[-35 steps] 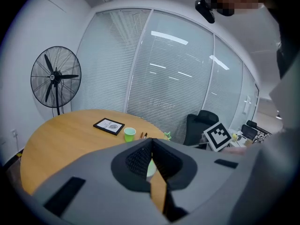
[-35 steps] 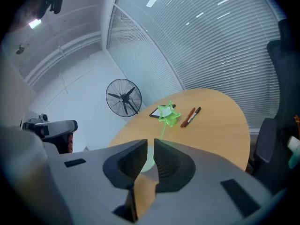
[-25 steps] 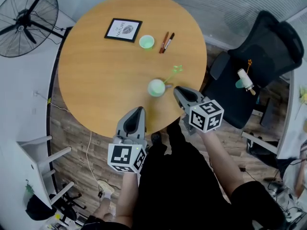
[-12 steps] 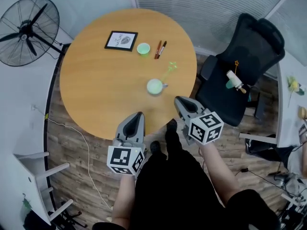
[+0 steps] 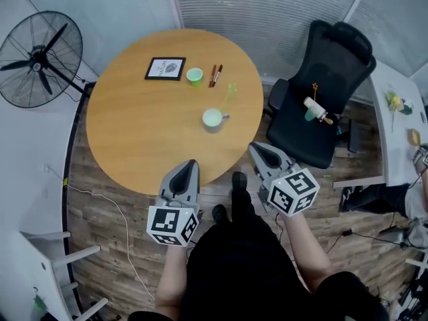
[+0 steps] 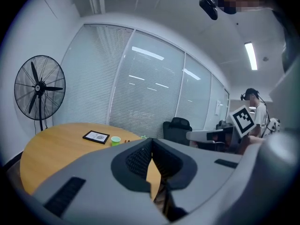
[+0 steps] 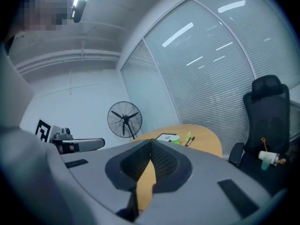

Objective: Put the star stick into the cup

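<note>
Both grippers have backed off since a sec ago. Then the R gripper (image 5: 255, 148) hung just at 4 o'clock of the cup (image 5: 212, 118). Now it sits off the counter (image 5: 134, 126) rim at approx. 5 o'clock, well apart from the cup. The L gripper (image 5: 189, 165) shows only against the near rim at 6 o'clock. The whole head view has drawn away too, so the person prob. stepped back.

Fingers: the L pair is pressed together w/ nothing between. The R pair is the same — tips meet, empty, as each gripper's own view shows.

Star stick (image 5: 231, 92): the stem appears to run down into the cup and lean on its rim, star end out toward 1 o'clock. It's small in view, so that's a judgement. The cup is upright, approx. 3 o'clock of the counter's ctr. It hasn't shifted vs. its neighbours: small green cup (image 5: 194, 76) at 11 o'clock of it, markers (image 5: 215, 75) at 12.

For the task: stick in, grip let go, hands retreating — reads as done. One risk I'd judge: the stick leans, so a knock to the counter could tip it out.
</note>
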The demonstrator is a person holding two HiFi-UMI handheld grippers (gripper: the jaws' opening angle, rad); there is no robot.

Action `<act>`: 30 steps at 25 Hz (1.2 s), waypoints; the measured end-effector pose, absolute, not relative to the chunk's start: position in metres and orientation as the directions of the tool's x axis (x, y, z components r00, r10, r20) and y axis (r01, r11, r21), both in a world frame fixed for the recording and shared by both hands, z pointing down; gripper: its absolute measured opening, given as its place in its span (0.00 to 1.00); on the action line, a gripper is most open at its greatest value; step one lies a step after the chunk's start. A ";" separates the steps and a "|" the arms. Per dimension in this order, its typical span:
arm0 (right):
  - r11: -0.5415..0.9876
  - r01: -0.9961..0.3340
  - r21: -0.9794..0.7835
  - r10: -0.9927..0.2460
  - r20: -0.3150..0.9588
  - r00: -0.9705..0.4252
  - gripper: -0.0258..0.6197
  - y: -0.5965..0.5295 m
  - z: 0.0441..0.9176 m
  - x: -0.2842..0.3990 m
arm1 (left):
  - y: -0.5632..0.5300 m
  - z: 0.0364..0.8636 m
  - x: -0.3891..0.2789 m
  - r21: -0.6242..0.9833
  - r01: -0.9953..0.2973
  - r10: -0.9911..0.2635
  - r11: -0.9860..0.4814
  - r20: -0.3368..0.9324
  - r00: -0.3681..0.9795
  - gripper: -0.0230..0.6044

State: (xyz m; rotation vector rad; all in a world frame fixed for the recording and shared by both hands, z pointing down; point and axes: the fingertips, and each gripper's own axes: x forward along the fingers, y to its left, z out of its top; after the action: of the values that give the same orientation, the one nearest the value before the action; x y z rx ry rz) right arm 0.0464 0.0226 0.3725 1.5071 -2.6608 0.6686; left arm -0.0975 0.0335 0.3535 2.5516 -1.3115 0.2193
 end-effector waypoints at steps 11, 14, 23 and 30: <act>0.454 -0.833 -0.318 -0.839 0.163 -0.519 0.05 0.081 0.344 0.026 | 0.065 0.346 -0.110 0.177 -0.776 -0.743 -0.606 0.222 0.631 0.03; 0.460 -0.834 -0.306 -0.839 0.157 -0.520 0.05 0.091 0.338 0.026 | 0.069 0.344 -0.108 0.183 -0.770 -0.739 -0.612 0.215 0.638 0.03; 0.483 -0.834 -0.268 -0.833 0.152 -0.532 0.05 0.106 0.327 0.030 | 0.078 0.340 -0.096 0.197 -0.759 -0.733 -0.620 0.199 0.650 0.03; 0.483 -0.832 -0.273 -0.829 0.164 -0.535 0.05 0.111 0.333 0.031 | 0.086 0.337 -0.090 0.194 -0.755 -0.730 -0.626 0.193 0.655 0.03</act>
State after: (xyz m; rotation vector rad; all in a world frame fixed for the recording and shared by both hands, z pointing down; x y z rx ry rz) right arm 0.0315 0.1113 0.3327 1.5106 -2.6965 0.5048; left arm -0.0901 0.0858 0.3369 2.6169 -1.1981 0.1389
